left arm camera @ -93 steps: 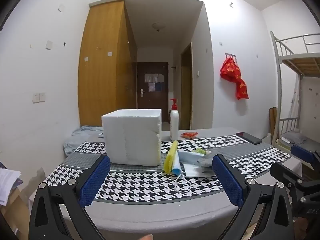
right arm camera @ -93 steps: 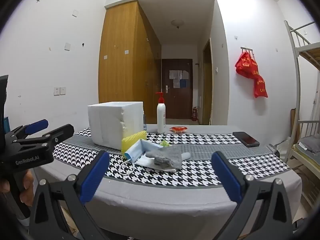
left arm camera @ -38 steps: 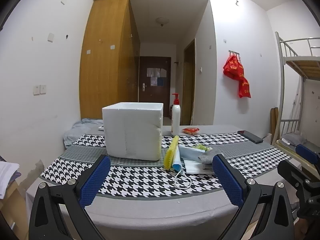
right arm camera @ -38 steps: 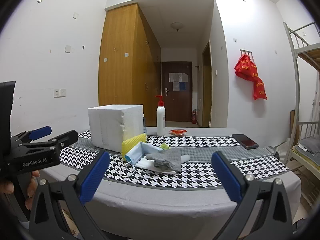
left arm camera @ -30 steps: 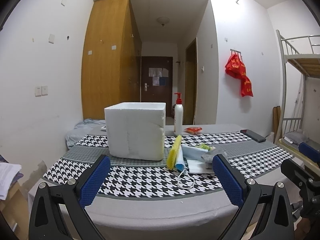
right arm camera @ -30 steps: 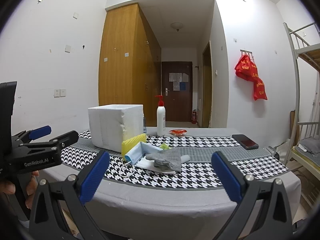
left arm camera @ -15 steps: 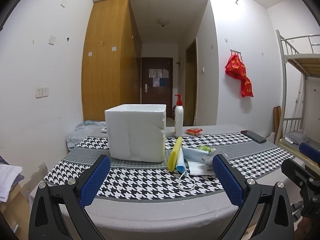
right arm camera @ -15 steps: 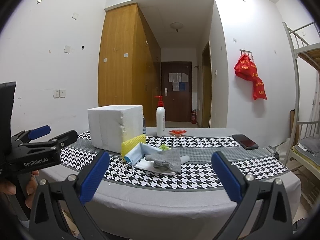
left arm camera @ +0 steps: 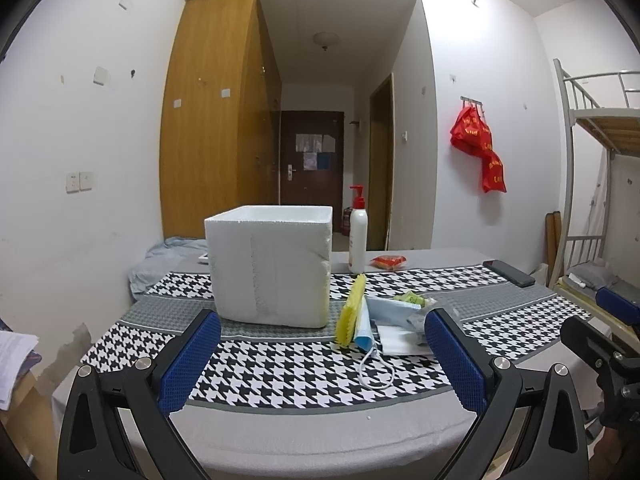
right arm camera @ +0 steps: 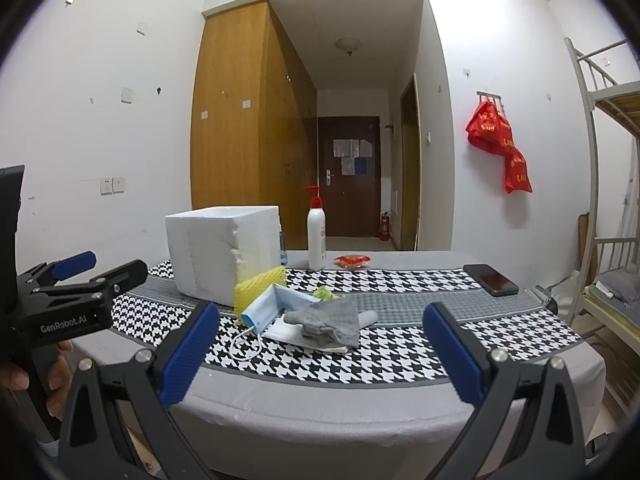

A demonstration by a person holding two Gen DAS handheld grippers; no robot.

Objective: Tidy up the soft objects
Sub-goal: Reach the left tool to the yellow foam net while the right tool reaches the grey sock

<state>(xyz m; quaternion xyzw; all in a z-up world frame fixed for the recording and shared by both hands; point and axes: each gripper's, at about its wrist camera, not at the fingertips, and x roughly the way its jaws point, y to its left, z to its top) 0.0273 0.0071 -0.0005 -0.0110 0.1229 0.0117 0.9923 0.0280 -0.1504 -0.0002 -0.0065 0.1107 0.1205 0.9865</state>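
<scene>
Tabletop, w/ houndstooth cloth, stretches ahead of both tools; neither tool is over it yet, both hang back at the near edge, prob. to size up the pile before reaching.

White foam box sits ahead of the left tool, slightly left of centre, top open. Likely the bin for the soft stuff, which would explain why the pile lies right beside it.

Left tool: pads wide apart, nothing between them. Right tool: same, spread wide & empty. Each is aimed level at the pile, a sensible pre-grasp pose.

Soft objects lie heaped ahead of the right tool, left of its centre: grey cloth on top, draped over white tissue/paper; blue face mask just left, its ear loop trailing toward the tool; yellow sponge on edge against the box's near side. Something small & green behind; can't tell what.

Beyond: pump bottle, phone far right, red packet. Not soft, prob. not part of the job.
</scene>
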